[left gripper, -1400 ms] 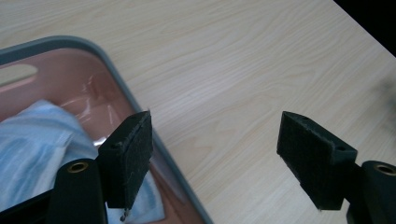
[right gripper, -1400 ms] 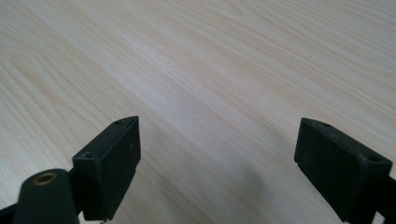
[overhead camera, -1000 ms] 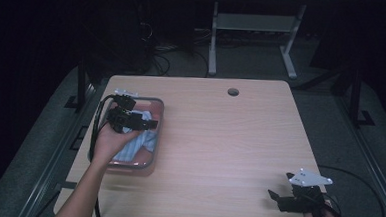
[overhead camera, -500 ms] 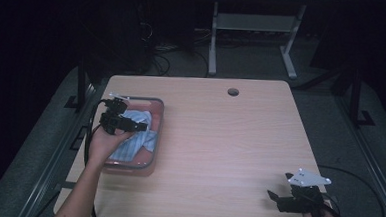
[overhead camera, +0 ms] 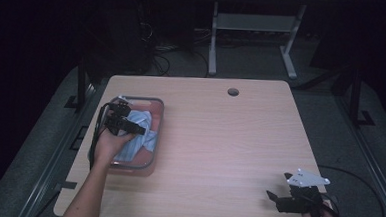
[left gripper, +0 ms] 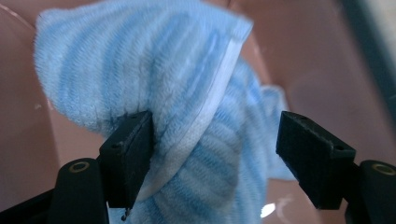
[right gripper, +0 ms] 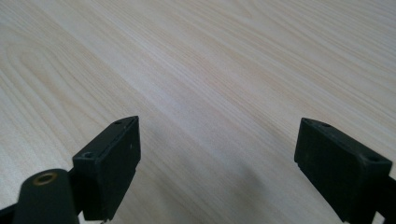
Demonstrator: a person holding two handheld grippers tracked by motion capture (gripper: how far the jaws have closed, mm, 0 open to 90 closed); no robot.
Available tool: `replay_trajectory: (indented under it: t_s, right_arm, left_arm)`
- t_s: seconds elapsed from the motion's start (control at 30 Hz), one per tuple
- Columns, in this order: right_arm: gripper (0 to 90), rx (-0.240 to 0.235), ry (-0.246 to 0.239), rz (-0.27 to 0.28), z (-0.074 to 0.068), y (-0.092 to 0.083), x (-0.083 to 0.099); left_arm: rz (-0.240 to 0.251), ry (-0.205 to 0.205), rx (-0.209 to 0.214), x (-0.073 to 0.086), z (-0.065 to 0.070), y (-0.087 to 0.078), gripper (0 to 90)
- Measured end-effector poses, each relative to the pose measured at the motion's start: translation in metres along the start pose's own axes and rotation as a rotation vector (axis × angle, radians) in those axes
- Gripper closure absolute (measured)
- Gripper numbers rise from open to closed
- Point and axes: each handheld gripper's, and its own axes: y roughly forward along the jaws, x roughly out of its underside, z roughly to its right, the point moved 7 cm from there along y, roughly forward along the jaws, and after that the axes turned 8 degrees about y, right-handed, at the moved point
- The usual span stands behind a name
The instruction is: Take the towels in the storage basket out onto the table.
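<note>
Towel (left gripper: 196, 121): light blue, ribbed stripes, white hem band. Tray (overhead camera: 156, 117): translucent pinkish-red, dark grey rim. Table (overhead camera: 229, 140): pale wood grain, one dark round hole near far edge. Left gripper (left gripper: 215, 154) and right gripper (right gripper: 217, 168): black jaws; right one carries a grey plate. Floor: dark grey.

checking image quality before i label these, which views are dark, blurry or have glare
High view: dim, surroundings nearly black, only the table is lit. Left gripper view: the blue towel fills the frame close up, its top edge and the tray behind soft; a small glare spot near the bottom. Right gripper view: evenly lit wood, the jaws slightly soft, a faint shadow between them.
</note>
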Motion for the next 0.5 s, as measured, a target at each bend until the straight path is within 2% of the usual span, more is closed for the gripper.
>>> replay_trajectory:
  t_s: [0.07, 0.17, 0.2, 0.23, 0.37, 0.43, 0.5]
  right_arm:
    - [13.9, -0.001, -0.001, -0.001, 0.000, 0.001, 0.001]
    - [13.9, -0.003, -0.002, -0.005, -0.002, 0.002, 0.001]
    - [13.9, -0.003, 0.002, -0.005, -0.002, 0.002, 0.000]
    - [13.8, -0.003, 0.000, -0.006, -0.002, 0.002, 0.000]
    - [13.9, -0.002, 0.003, -0.008, -0.001, 0.003, 0.000]
    - [13.9, -0.001, -0.002, -0.007, -0.001, 0.003, 0.000]
    - [13.9, 0.000, -0.001, -0.008, -0.001, 0.003, 0.000]
  left_arm:
    - [-0.038, 0.031, -0.036, 0.002, 0.001, 0.006, 30.4]
    - [-0.094, 0.041, -0.056, 0.005, 0.001, 0.012, 34.9]
    - [-0.094, 0.041, -0.056, 0.005, 0.001, 0.012, 38.0]
    - [-0.126, 0.053, -0.062, 0.007, 0.000, 0.016, 38.8]
    - [-0.156, 0.055, -0.059, 0.007, -0.001, 0.019, 42.7]
    - [-0.176, 0.072, -0.074, 0.008, 0.000, 0.020, 45.9]
    - [-0.180, 0.071, -0.074, 0.008, 0.000, 0.021, 47.5]
